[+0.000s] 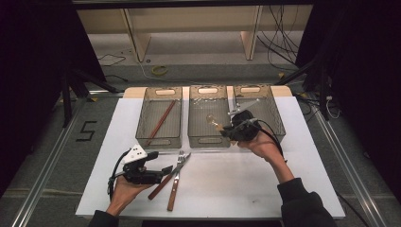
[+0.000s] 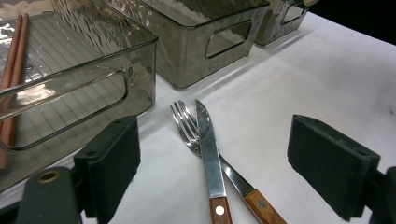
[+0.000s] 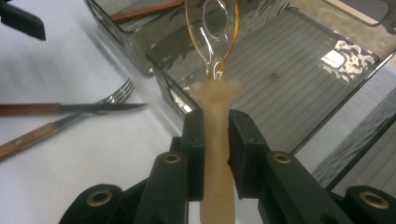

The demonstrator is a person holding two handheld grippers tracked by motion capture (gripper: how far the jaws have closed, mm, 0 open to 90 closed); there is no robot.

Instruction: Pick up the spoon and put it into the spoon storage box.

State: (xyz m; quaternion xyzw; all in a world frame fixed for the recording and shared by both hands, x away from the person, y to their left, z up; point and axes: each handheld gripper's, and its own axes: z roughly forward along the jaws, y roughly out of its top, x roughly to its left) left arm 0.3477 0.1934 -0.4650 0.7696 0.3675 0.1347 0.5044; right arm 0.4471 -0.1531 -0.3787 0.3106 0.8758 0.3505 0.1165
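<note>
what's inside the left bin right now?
The left bin holds a pair of brown chopsticks lying slantwise on its ribbed floor. Nothing else shows through the clear walls; in the left gripper view the near wall blurs the chopsticks' lower ends.

One readable mark: a numeral on the floor

A dark figure "5" (image 1: pixel 87 131) stands on the grey floor (image 1: pixel 56 156) at about nine o'clock from the white table (image 1: pixel 265 189), just off its left edge; nothing else is legible.
</note>
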